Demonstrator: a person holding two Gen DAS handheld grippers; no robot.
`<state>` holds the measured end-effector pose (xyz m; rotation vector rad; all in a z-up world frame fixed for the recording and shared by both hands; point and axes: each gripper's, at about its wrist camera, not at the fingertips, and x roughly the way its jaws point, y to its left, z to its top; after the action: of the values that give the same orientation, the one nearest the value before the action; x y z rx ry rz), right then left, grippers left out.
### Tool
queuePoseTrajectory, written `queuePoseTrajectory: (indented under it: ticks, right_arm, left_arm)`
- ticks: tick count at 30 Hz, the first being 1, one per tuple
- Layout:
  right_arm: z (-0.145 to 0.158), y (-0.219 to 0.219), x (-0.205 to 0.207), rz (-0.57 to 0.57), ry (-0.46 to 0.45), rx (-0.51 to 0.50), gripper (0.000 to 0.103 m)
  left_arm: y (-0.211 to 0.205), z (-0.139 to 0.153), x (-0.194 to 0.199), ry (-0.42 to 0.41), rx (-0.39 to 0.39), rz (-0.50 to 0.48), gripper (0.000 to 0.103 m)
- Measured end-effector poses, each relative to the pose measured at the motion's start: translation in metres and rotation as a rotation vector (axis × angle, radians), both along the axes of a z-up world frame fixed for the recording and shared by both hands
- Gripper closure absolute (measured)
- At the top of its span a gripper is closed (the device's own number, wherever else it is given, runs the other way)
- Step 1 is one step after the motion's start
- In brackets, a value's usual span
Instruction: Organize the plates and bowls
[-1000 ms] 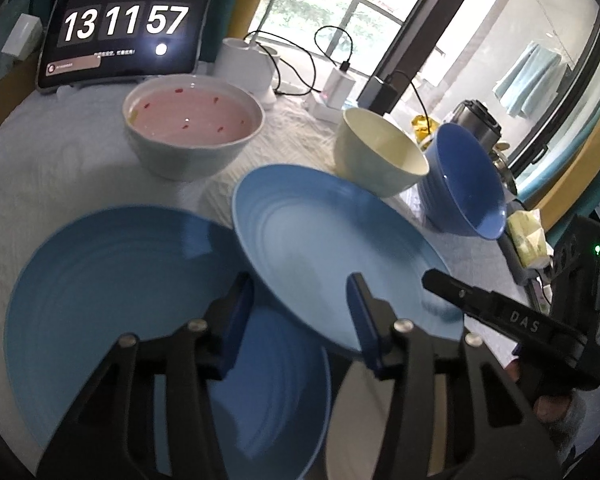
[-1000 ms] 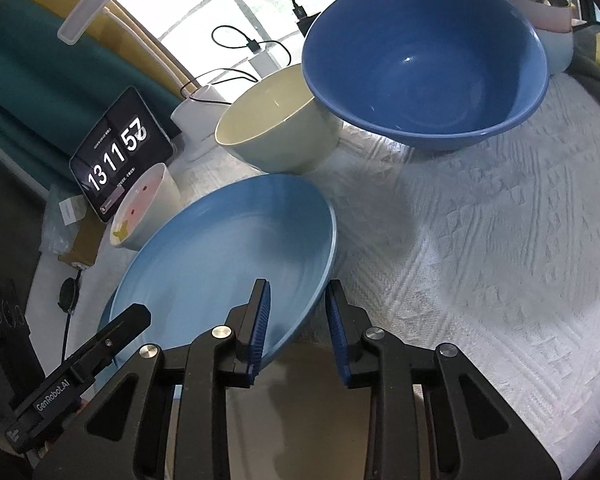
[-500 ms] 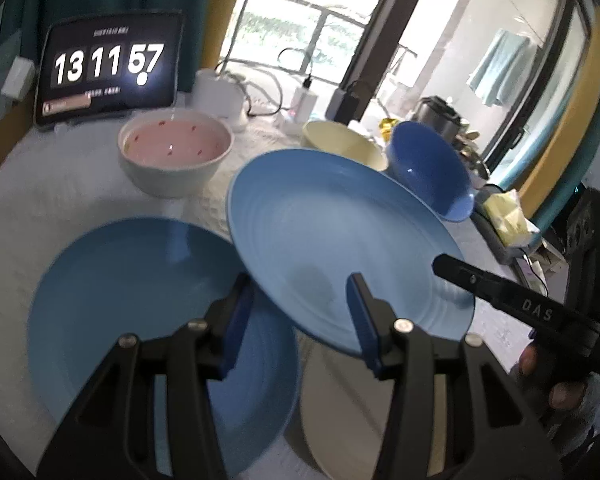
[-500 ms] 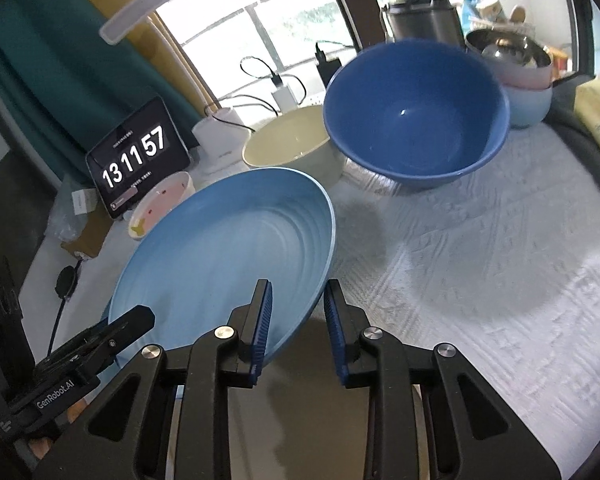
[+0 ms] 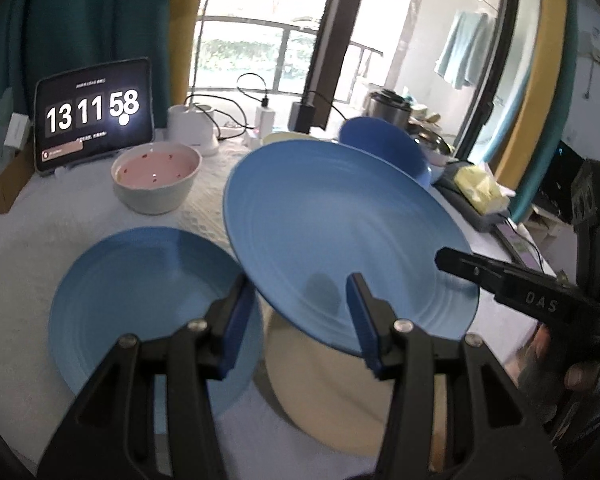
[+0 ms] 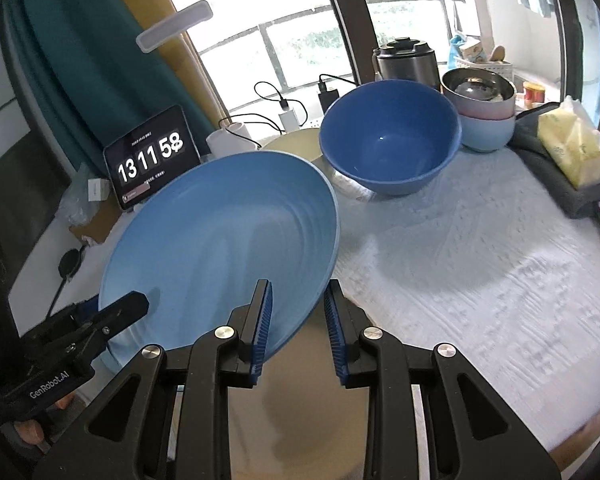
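Note:
A blue plate (image 5: 340, 232) hangs tilted above a cream plate (image 5: 332, 400) that lies on the white cloth. My left gripper (image 5: 300, 316) is shut on the blue plate's near rim, one pad on top and one underneath. My right gripper (image 6: 298, 320) is shut on the opposite rim of the same blue plate (image 6: 220, 232), with the cream plate (image 6: 312, 400) below it. A second blue plate (image 5: 148, 292) lies flat to the left. Behind are a pink-lined bowl (image 5: 156, 176), a cream bowl (image 6: 296, 144) and a dark blue bowl (image 6: 388, 136).
A tablet clock (image 5: 94, 114), a white lamp base (image 5: 190, 130) and charger cables stand along the back edge. Stacked bowls (image 6: 484, 120), a black pot (image 6: 408, 60) and a yellow tissue pack (image 6: 576, 148) crowd the right side. Bare cloth (image 6: 480, 280) lies to the right.
Both grippers have risen with the blue plate between them, lifting it clear of the cream plate. The bowls and the second blue plate now look farther away.

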<state>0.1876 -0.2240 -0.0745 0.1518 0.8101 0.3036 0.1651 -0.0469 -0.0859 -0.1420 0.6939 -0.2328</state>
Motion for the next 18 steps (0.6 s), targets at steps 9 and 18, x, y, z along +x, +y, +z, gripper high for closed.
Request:
queuePoseTrajectory:
  ticks: [9, 18]
  right_arm:
    - [-0.012, -0.014, -0.029, 0.001, 0.026, -0.019, 0.074]
    - [-0.025, -0.018, -0.04, 0.001, 0.042, -0.047, 0.074]
  left_arm:
    - [-0.017, -0.011, -0.017, 0.024, 0.052, -0.043, 0.054]
    - [-0.024, -0.029, -0.026, 0.077, 0.087, -0.068, 0.054]
